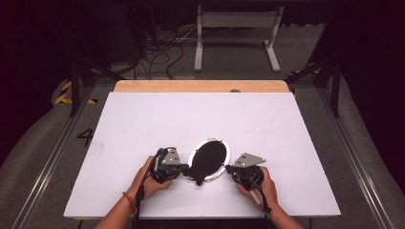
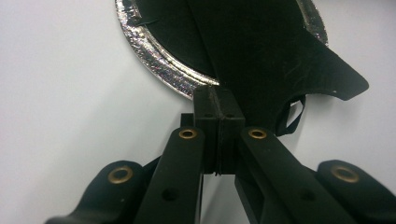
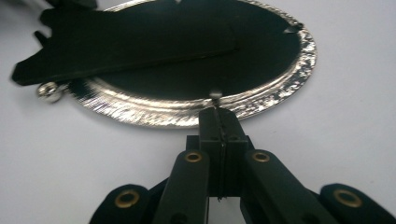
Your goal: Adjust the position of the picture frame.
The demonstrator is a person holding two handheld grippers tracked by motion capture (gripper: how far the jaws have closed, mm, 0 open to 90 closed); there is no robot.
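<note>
An oval picture frame (image 1: 208, 160) lies face down on the white table, its silver rim (image 2: 154, 65) around a black back. A black easel flap (image 2: 280, 60) lies across that back and sticks out past the rim. My left gripper (image 2: 218, 100) is shut, its tips at the rim where the flap crosses it; I cannot tell if it pinches anything thin. My right gripper (image 3: 219, 119) is shut too, tips against the silver rim (image 3: 140, 109) by a small metal tab (image 3: 215, 95). In the high view the left gripper (image 1: 186, 168) and the right gripper (image 1: 229, 168) flank the frame.
The white tabletop (image 1: 143, 124) ends in a wooden strip (image 1: 200, 86) at the far side. Beyond it, cables (image 1: 157, 57) and a white stand (image 1: 236, 21) sit on the floor. A small silver ball foot (image 3: 49, 92) sits at the frame's edge.
</note>
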